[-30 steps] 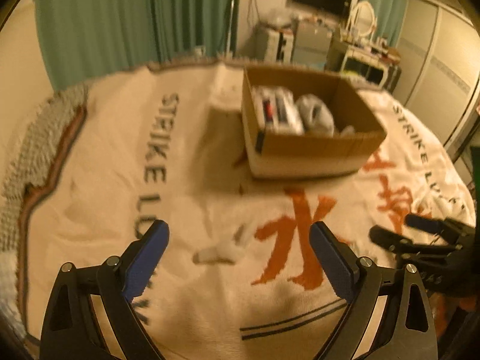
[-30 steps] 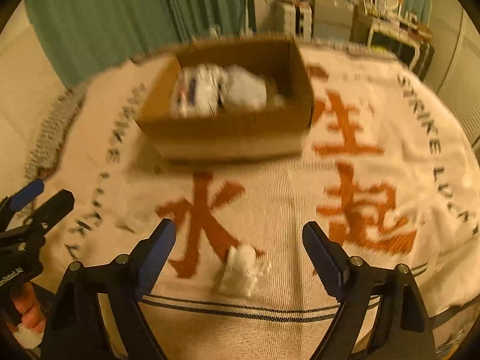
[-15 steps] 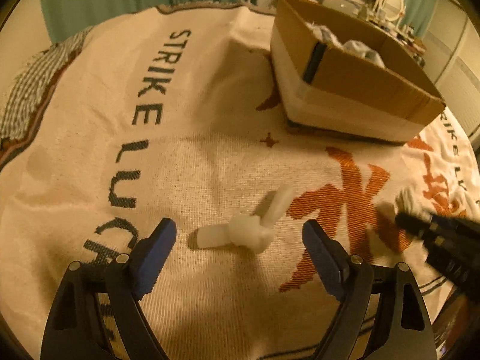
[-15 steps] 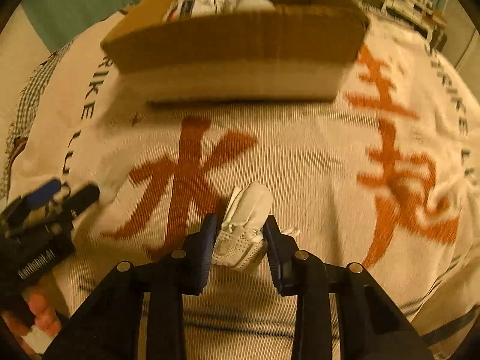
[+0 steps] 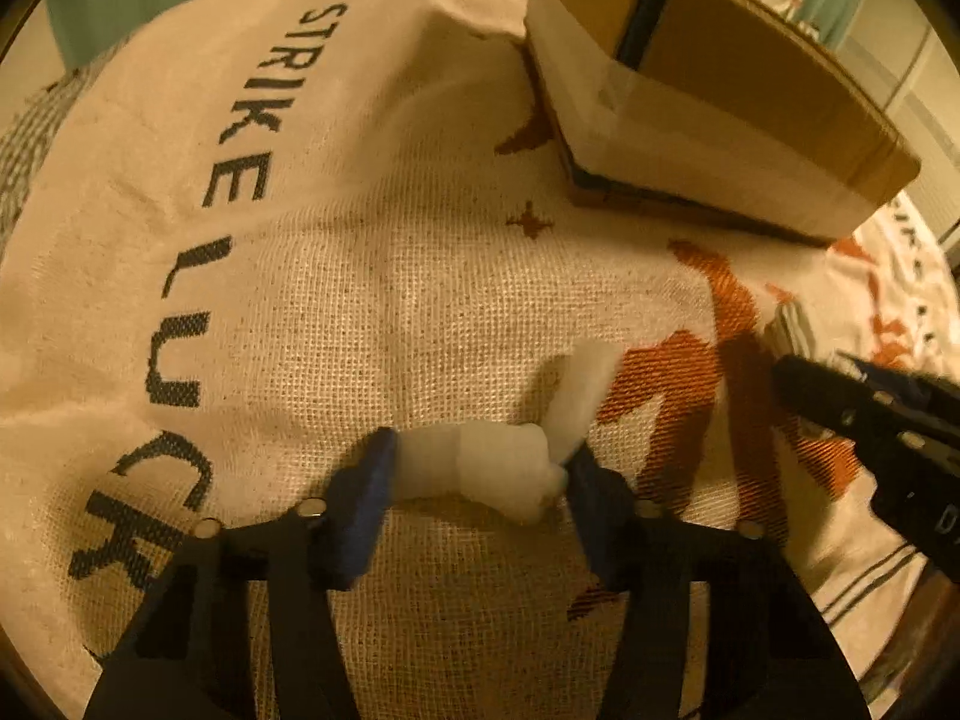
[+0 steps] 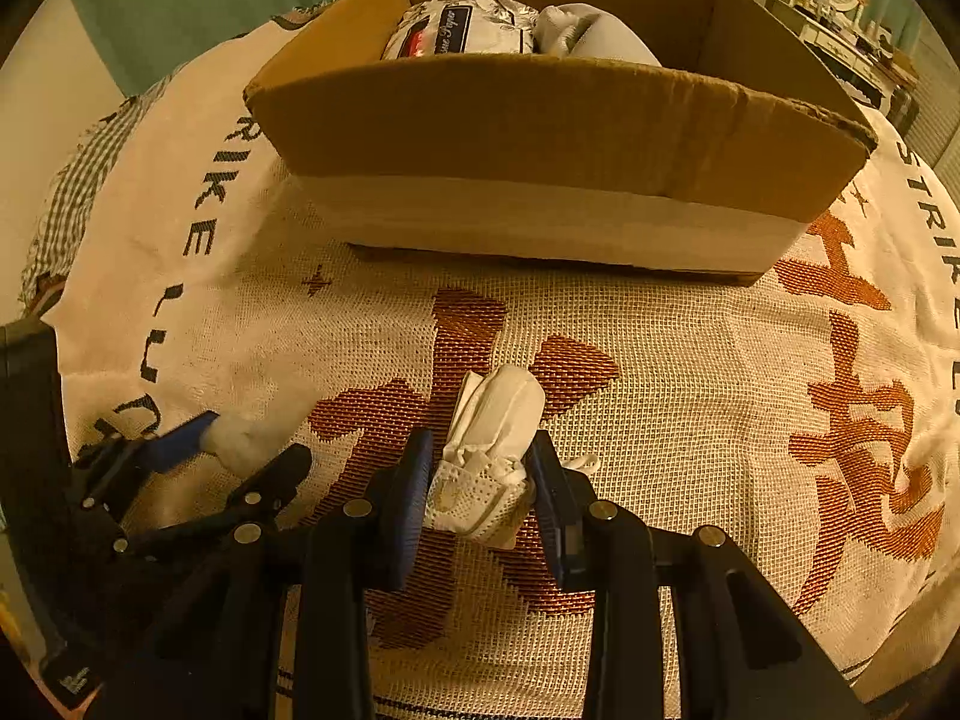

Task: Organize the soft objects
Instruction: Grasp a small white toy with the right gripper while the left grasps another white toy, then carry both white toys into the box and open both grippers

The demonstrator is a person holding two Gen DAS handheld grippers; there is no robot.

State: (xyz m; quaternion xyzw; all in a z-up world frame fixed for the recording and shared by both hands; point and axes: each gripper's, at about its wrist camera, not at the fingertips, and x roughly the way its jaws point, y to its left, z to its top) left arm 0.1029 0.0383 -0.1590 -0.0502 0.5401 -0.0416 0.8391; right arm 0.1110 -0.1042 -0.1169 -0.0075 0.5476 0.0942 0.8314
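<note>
Both light, squashy pieces sit mid-blanket point(image 6: 690, 360) — left gripper point(image 5: 477, 468) clenched across the white roll point(image 5: 480, 468), right gripper point(image 6: 480, 480) pinching the folded sock point(image 6: 492, 456) — best held mid-bulk

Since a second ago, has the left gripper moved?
Yes. The left gripper has come forward and down toward the blanket; the box looms nearer, and its fingers, then wide open, now pinch the white sock.
</note>
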